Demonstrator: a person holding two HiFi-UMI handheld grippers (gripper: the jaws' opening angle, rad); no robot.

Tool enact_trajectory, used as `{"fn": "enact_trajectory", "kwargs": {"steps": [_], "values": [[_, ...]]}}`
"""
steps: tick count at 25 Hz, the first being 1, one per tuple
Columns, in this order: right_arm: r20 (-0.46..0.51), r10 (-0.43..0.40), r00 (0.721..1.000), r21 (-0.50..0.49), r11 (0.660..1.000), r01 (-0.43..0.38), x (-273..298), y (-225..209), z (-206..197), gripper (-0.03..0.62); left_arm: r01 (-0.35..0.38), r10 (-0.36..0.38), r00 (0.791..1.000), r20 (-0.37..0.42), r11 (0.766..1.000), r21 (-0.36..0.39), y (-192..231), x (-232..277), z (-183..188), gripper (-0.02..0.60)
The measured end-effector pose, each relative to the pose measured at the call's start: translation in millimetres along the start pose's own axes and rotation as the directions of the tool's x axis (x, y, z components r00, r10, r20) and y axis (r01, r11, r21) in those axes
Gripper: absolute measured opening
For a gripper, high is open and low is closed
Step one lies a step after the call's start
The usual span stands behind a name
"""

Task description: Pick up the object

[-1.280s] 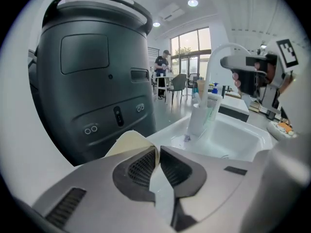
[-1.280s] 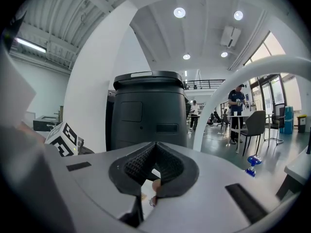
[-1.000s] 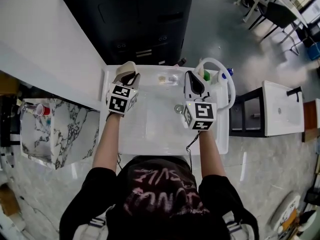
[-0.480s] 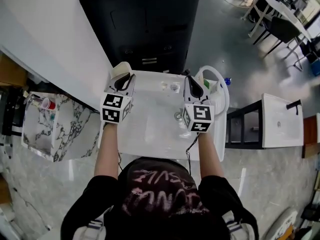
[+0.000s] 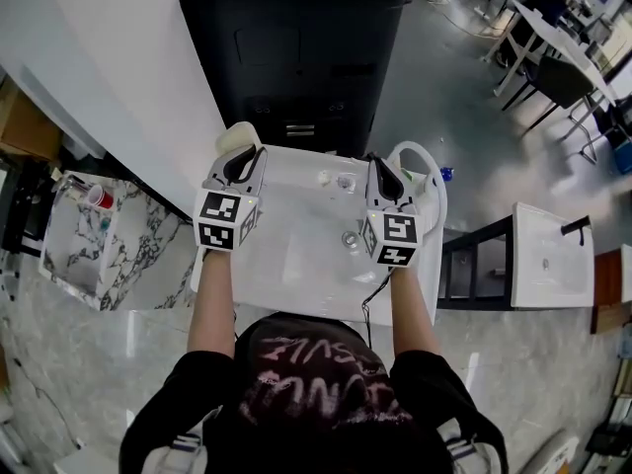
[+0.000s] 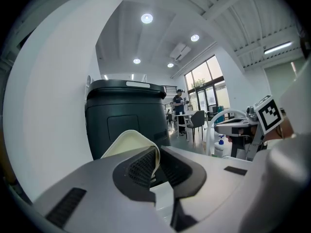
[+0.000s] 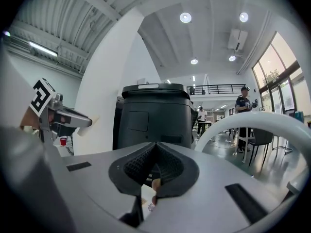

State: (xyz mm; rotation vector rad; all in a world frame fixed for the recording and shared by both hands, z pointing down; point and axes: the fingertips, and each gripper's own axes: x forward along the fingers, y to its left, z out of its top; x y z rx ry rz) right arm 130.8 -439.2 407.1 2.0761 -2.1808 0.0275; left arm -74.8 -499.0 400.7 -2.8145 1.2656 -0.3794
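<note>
The object, a thin cream-coloured curved piece (image 5: pixel 242 136), sits at the tip of the left gripper (image 5: pixel 244 162), at 12 o'clock from that gripper's marker cube in the head view. In the left gripper view the piece (image 6: pixel 127 141) is clamped edge-on between the two ribbed pads, with its curved body standing out at 10 o'clock from the jaws. No part of it appears to touch the white table (image 5: pixel 296 265), so the grasp and the lift are judged complete; what remains, if anything, is to hold it steady. The right gripper (image 5: pixel 383 178) is at 3 o'clock from the left one, above the table. Its jaws are closed tip to tip with nothing between them. A drain fitting (image 5: pixel 351 238) lies on the table at 9 o'clock from the right marker cube. A black bin (image 5: pixel 296 47) stands at 12 o'clock from the table.
</note>
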Motion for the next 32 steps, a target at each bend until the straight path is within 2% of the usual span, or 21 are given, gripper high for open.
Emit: {"fn": "enact_trajectory", "kwargs": {"steps": [6, 32], "values": [[0.002, 0.003, 1.000, -0.001, 1.000, -0.003, -3.9, -3.0, 2.4, 0.014, -0.011, 0.011, 1.000, 0.013, 1.000, 0.022, -2.1, -4.7, 6.2, 0.041], [0.030, 0.010, 0.999, -0.019, 1.000, -0.009, -9.7, 5.8, 16.6, 0.014, -0.025, 0.024, 0.998, 0.057, 1.000, 0.018, 5.3, -32.5, 17.8, 0.040]]}}
